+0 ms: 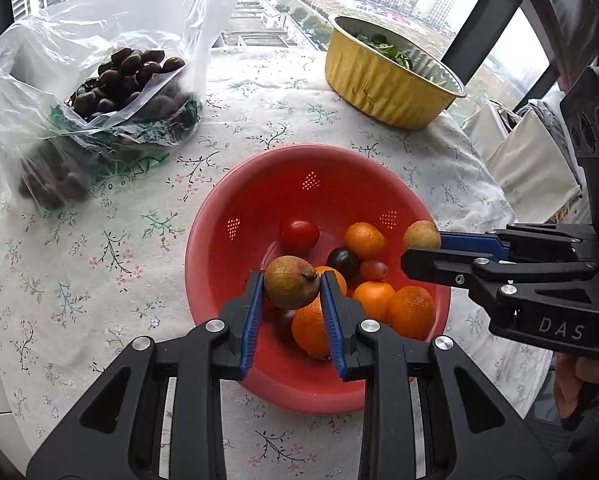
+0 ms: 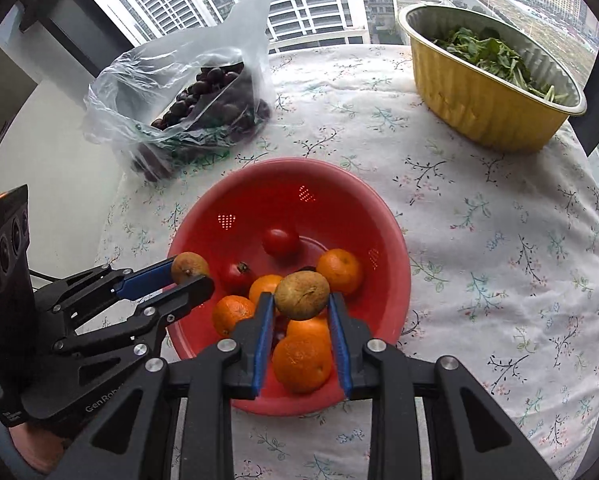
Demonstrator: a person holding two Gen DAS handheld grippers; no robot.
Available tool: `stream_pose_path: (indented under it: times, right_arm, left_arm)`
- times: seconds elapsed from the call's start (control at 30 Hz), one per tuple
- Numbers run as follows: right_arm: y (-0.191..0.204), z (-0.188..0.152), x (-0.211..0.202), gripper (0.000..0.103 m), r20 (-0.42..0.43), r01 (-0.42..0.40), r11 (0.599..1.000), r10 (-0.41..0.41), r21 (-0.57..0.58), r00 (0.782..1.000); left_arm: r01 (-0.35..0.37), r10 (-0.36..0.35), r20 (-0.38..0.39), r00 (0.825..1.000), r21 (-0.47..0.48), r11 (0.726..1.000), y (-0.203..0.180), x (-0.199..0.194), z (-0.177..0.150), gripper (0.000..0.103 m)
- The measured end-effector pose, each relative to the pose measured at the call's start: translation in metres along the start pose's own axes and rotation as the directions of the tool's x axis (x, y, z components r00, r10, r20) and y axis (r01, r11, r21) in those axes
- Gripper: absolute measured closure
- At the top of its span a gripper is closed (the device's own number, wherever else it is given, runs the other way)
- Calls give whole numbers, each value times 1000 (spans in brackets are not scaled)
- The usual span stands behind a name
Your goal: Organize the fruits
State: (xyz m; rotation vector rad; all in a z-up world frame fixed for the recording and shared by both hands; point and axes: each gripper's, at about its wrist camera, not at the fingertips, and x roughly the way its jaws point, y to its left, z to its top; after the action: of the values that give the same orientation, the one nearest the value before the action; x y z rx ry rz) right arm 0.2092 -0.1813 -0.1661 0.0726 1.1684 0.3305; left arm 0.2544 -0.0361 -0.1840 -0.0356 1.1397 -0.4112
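Both tongs [image 1: 291,294] [image 2: 301,298] pinch rough brown round fruits [image 1: 291,282] [image 2: 302,295] — above the glossy red colander [image 1: 259,184].

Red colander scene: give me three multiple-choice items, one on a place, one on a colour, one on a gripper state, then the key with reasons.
1. Where is the plastic bag of dark fruit relative to the red colander?
A. Far left of it
B. Inside it
C. Near right of it

2. What colour is the outside of the foil tub of greens?
A. Blue
B. Yellow
C. White

3. What is the left gripper doing?
A. Standing open and empty
B. Clamped on a brown fruit
C. Gripping the bag

Key: A, the bag lies beyond the colander's left rim; B, its ribbed wall is yellow; B, both blue pads press the fruit.
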Motion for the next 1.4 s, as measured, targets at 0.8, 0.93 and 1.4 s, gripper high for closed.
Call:
stream_pose_path:
  times: [0.8,0.93,1.4]
  right_arm:
    - [-8,9,40,73,-84,43,999,-46,-32,995]
    - [-9,9,39,73,-82,47,998,-50,-31,995]
    - [-6,-1,14,58,-21,83,996,-83,-21,996]
  left_arm:
    - [-29,30,-84,996,14,999,-2,55,12,56]
    - [-33,33,-73,997,11,999,-1,52,11,54]
    - [-61,63,51,997,-37,997,-3,-10,-3,5]
